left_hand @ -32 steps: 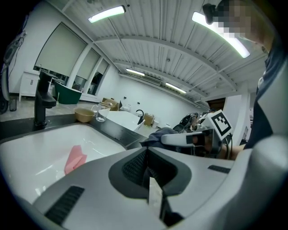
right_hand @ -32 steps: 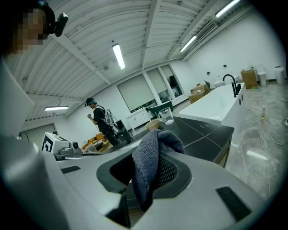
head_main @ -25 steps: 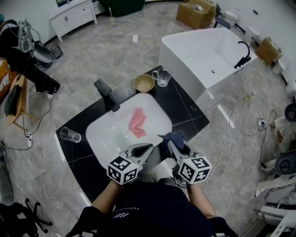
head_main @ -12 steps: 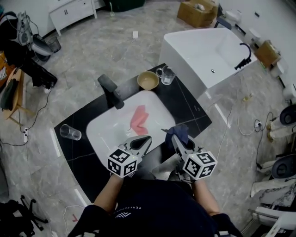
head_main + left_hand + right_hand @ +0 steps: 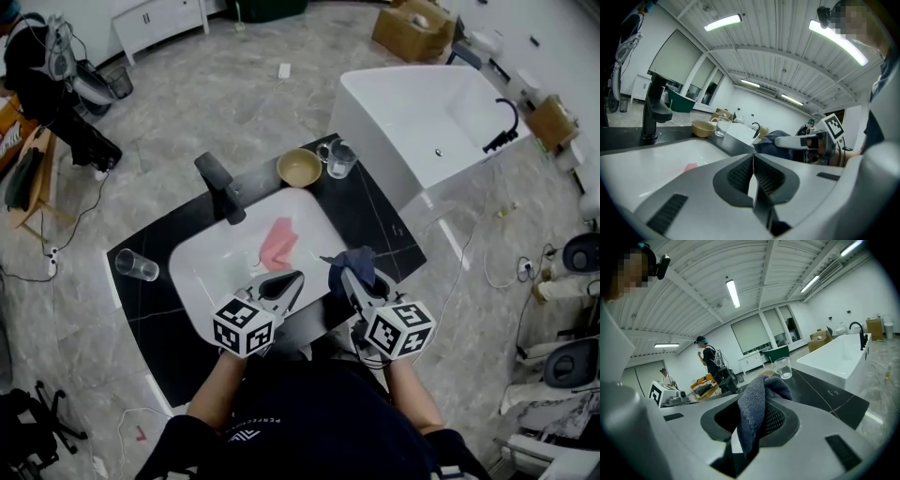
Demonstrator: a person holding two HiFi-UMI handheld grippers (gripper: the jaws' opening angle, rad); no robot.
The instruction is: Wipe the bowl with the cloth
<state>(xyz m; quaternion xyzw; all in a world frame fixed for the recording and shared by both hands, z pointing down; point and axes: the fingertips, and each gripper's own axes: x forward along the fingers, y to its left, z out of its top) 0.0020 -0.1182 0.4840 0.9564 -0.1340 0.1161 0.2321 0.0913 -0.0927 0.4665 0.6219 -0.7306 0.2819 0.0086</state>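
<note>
In the carrying step, the right claw [image 5: 341,273] pinches the cloth [image 5: 356,262], the left claw [image 5: 299,277] sits pressed together and empty, and next the cloth must reach the bowl [image 5: 299,168].

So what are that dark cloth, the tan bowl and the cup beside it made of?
The cloth looks like microfibre: dark blue-grey, with a nubby, soft pile. The bowl is tan and smooth, perhaps ceramic or plastic. The cup is see-through, likely glass.
</note>
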